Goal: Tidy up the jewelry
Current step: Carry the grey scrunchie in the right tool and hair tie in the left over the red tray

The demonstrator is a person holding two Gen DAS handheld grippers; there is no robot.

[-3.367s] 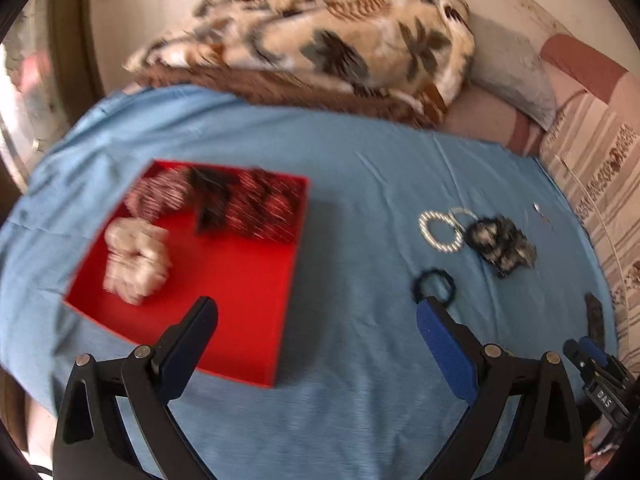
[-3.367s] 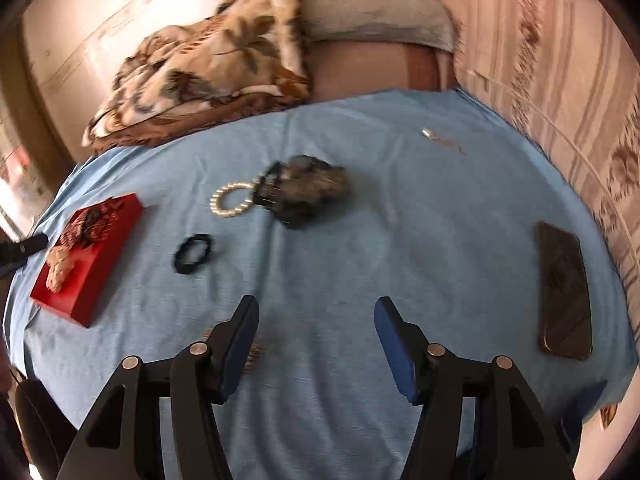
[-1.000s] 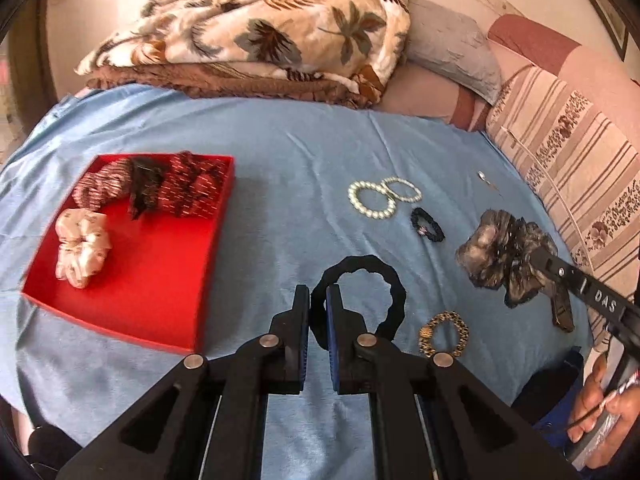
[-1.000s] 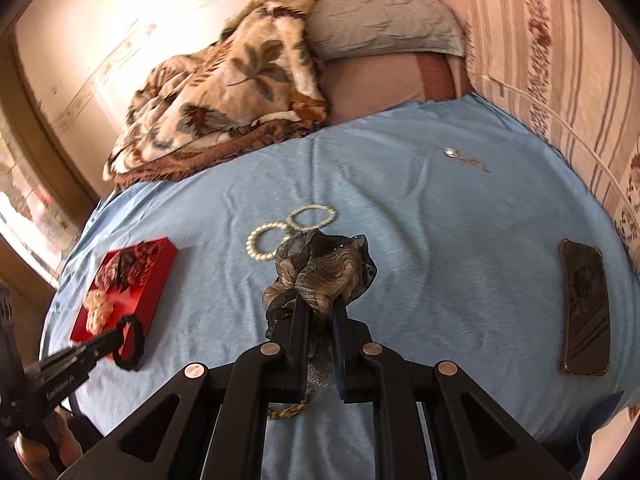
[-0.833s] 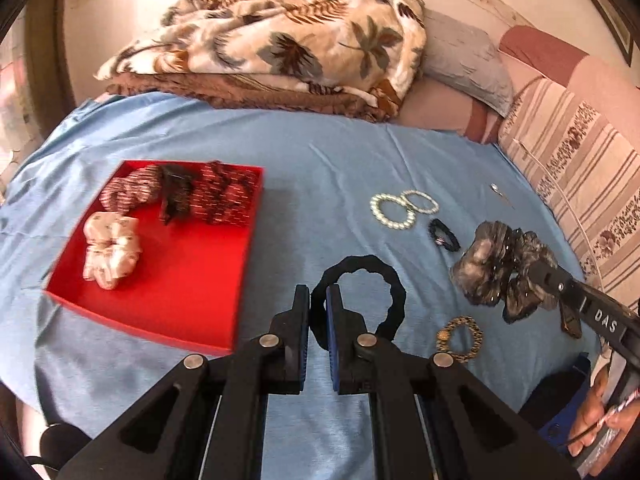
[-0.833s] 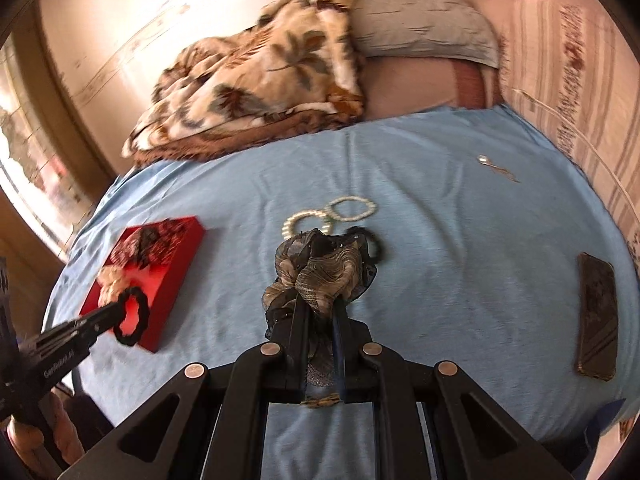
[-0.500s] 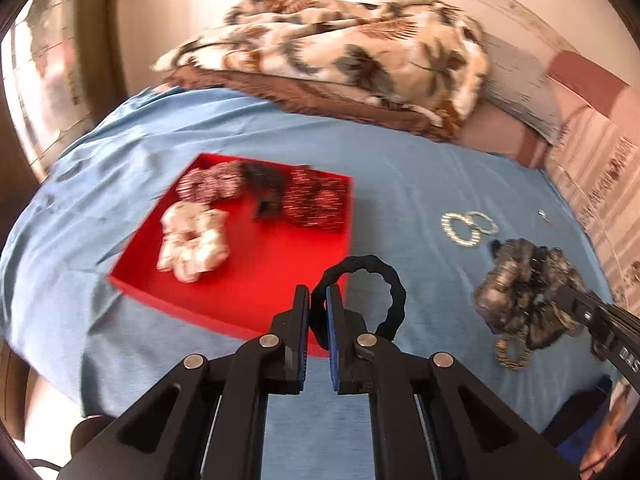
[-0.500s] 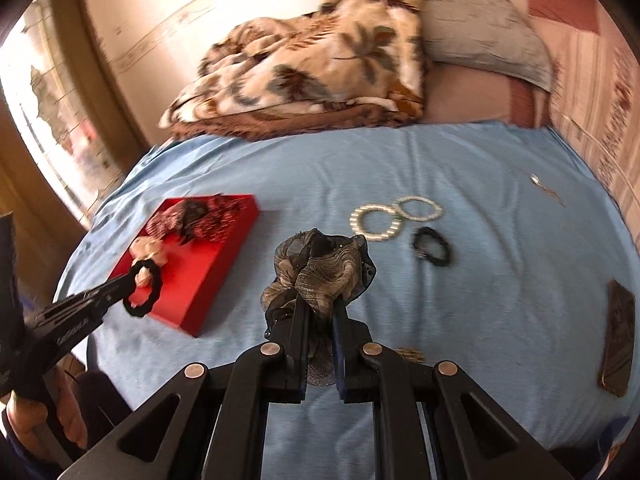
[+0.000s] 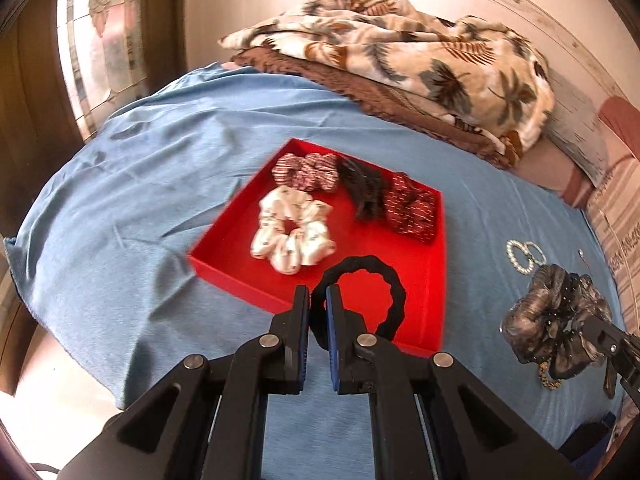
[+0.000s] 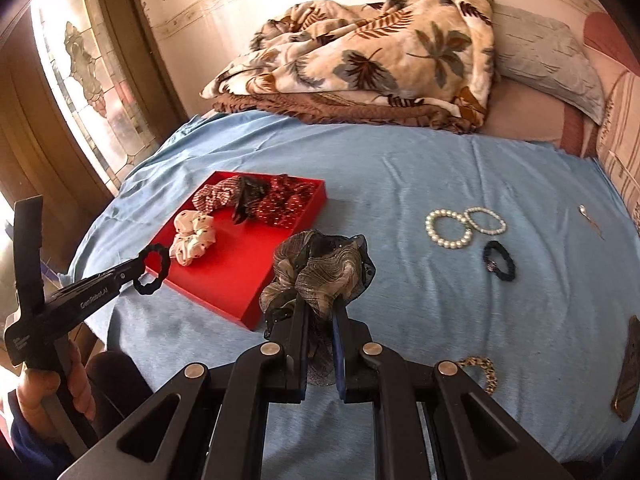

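My left gripper [image 9: 318, 300] is shut on a black hair tie [image 9: 370, 268], held above the near edge of the red tray [image 9: 240, 284]. From the right wrist view the same black hair tie [image 10: 154, 270] hangs at the tray's [image 10: 224, 300] left corner. The tray holds a white scrunchie [image 9: 292, 236], two red patterned scrunchies [image 9: 308, 172] and a black one [image 9: 364, 192]. My right gripper [image 10: 320, 312] is shut on a grey-brown scrunchie [image 10: 316, 268], lifted to the right of the tray; this grey-brown scrunchie [image 9: 552, 324] shows at the right in the left wrist view.
On the blue sheet [image 10: 400, 168] lie two pearl bracelets [image 10: 448, 228], a small dark hair tie [image 10: 500, 260], a gold chain bracelet [image 10: 482, 372], a pin [image 10: 590, 218] and a phone [image 10: 626, 368]. A leaf-print blanket [image 10: 368, 56] and pillow [image 10: 548, 60] sit at the back. A hand [image 10: 40, 388] grips the left tool.
Both grippers have swung left toward the red tray, each keeping its hair tie. The tray now lies right in front of the left gripper, and the grey-brown scrunchie is beside the tray.
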